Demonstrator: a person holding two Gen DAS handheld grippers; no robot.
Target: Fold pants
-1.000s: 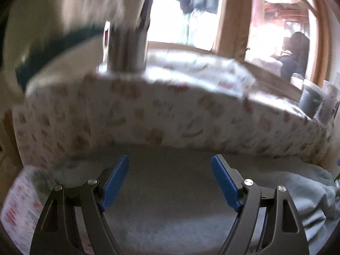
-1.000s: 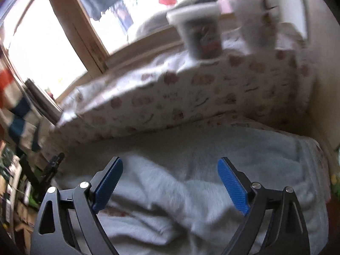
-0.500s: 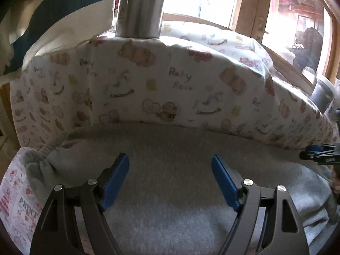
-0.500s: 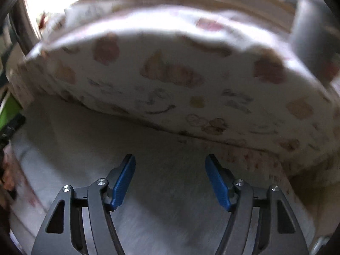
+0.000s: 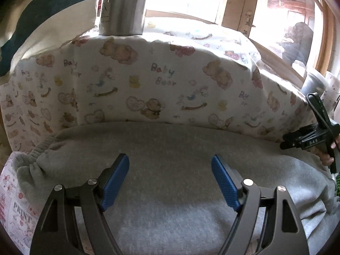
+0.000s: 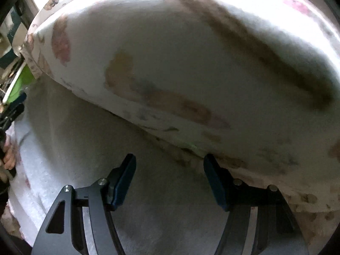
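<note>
We hold both tongs over the grey pants (image 5: 170, 148), which lie flat on a surface against a printed cushion (image 5: 148, 80). The left tongs (image 5: 170, 180) stand apart with nothing between them, the cloth spreading directly below and ahead; the elastic waistband (image 5: 40, 153) bunches just off their left side. The pants' long axis runs left to right across the tongs, away toward the right tongs (image 5: 306, 142). In the right wrist view the right tongs (image 6: 170, 179) are also apart, pointing steeply down at the cloth by the cushion's foot, nothing pinched. We judge the left hand nearer the waistband, the right nearer the legs, so the fold likely runs along that axis.
</note>
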